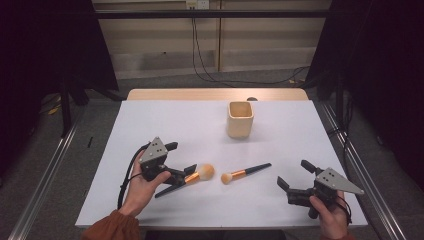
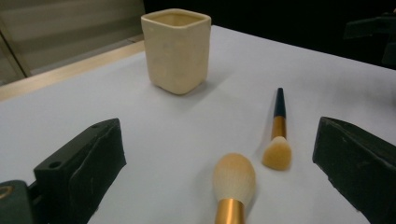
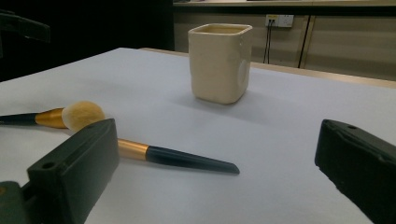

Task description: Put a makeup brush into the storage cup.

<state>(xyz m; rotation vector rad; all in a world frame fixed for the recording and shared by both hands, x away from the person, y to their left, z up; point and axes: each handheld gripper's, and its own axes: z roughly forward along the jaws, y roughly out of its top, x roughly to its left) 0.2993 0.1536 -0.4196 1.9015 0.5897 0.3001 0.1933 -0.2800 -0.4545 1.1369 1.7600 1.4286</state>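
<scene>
Left tool (image 1: 181,161) open, straddling big brush (image 1: 186,177), handle pointing back at it. Right tool (image 1: 293,176) open, farther off; small brush (image 1: 245,172) lies between them.

Landmark: the cup (image 1: 240,119), a uniform pale cream with no pattern. The table (image 1: 165,125) beneath it has a plain white top; the strip of edge behind the cup is light wood. Nearer than the cup and left of it, the larger brush (image 1: 192,175) has a white head tinted orange at the tip, a copper-gold ferrule and a black handle. Directly in front of the cup, the smaller brush (image 1: 245,172) has a pale orange head, a gold ferrule and a dark teal-black handle. The left gripper (image 1: 182,158) and the right gripper (image 1: 292,175) are black, each with a grey plate. The sleeve (image 1: 112,227) is rust orange.
</scene>
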